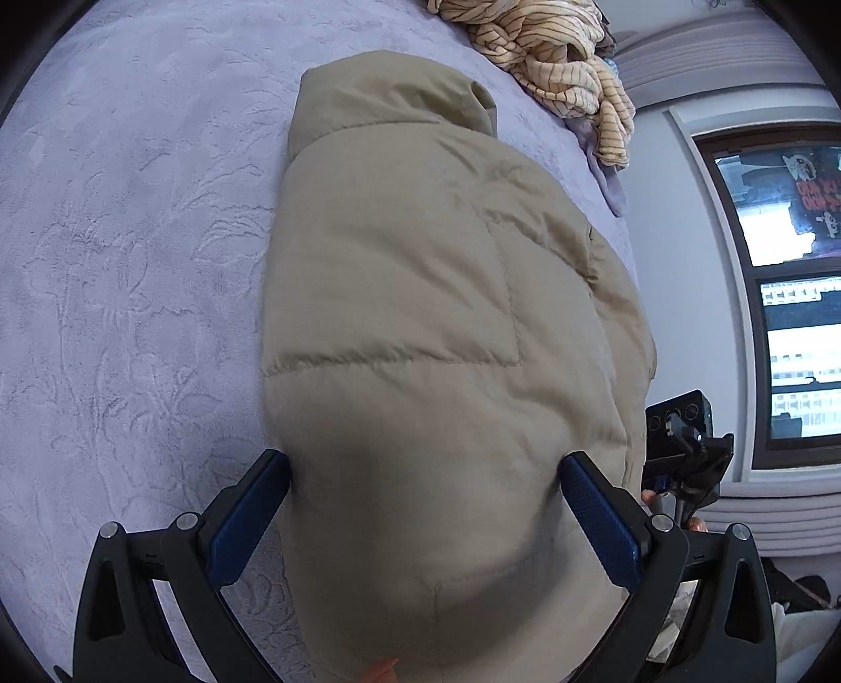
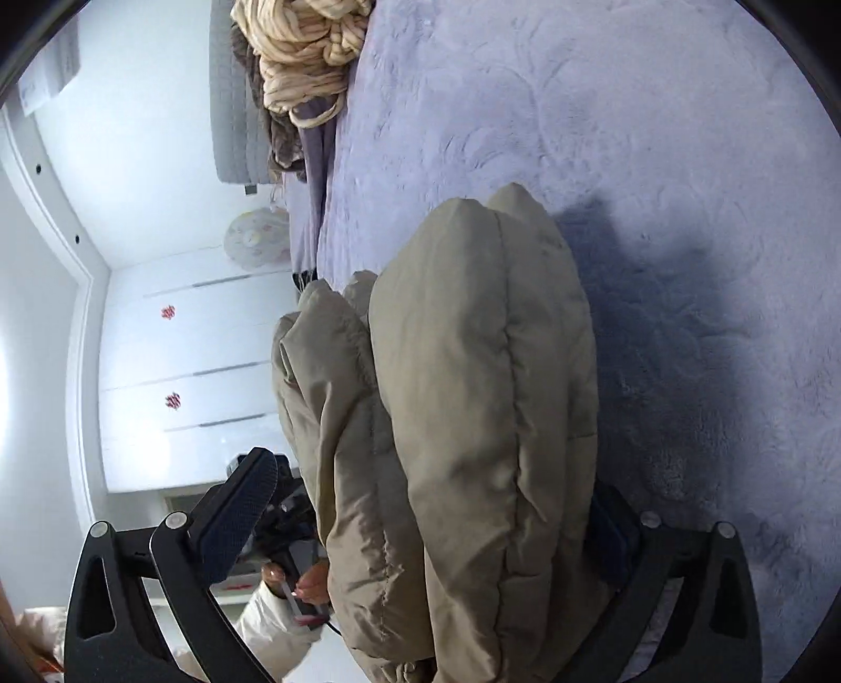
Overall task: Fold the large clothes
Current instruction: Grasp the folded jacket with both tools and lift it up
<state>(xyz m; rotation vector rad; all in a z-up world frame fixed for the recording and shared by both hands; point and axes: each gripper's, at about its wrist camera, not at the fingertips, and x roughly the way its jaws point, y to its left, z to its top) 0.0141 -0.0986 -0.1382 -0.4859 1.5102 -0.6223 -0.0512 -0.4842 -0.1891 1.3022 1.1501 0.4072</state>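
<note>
A beige puffer jacket [image 1: 420, 294] lies folded on a lavender bedspread [image 1: 131, 262]. My left gripper [image 1: 426, 504] stands wide open, and the jacket's near end bulges between its blue pads [image 1: 247, 520], touching both. In the right wrist view the jacket [image 2: 473, 394] is a thick folded bundle between the jaws of my right gripper [image 2: 436, 525]. Its left finger [image 2: 236, 504] stands apart from the cloth; the right finger is mostly hidden behind the jacket. The right gripper also shows at the jacket's right edge in the left wrist view [image 1: 683, 452].
A striped cream garment [image 1: 557, 58] lies crumpled at the far end of the bed, also in the right wrist view [image 2: 299, 47]. A window [image 1: 788, 294] and wall lie past the bed's right edge. White cabinets [image 2: 200, 378] stand beside the bed.
</note>
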